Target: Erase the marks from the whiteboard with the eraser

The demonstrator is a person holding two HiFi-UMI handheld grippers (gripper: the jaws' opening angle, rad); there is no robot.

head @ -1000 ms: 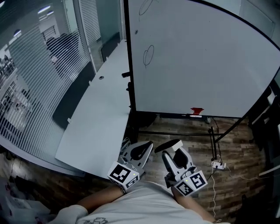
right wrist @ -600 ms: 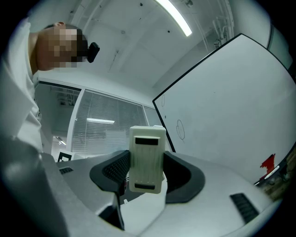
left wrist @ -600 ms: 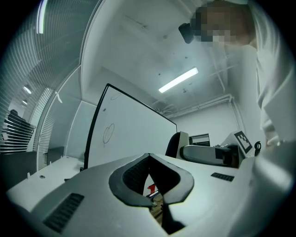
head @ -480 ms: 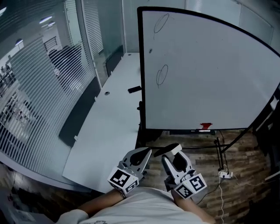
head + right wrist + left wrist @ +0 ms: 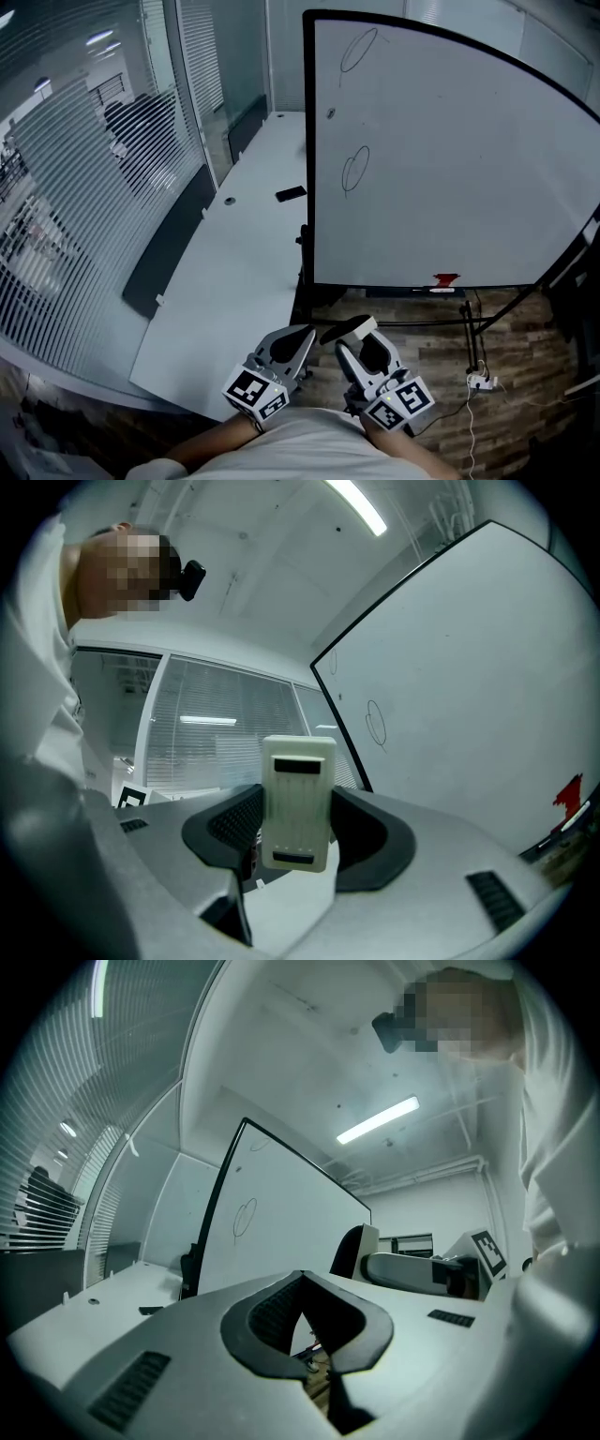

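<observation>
Seen from above, a person holds two claws low, close to the body. The left claw [image 5: 298, 339] is pressed together with nothing in it. The right claw [image 5: 356, 339] pinches a pale eraser [image 5: 298, 799], which stands up between its jaws. Ahead stands a whiteboard [image 5: 469, 169], well apart from the eraser, with a drawn oval [image 5: 354, 170] and a second oval [image 5: 359, 49] higher up. A small red item [image 5: 446, 279] sits on the board's bottom ledge. A white surface [image 5: 225, 272] lies to the left, with a dark flat item [image 5: 291, 194] on it.
</observation>
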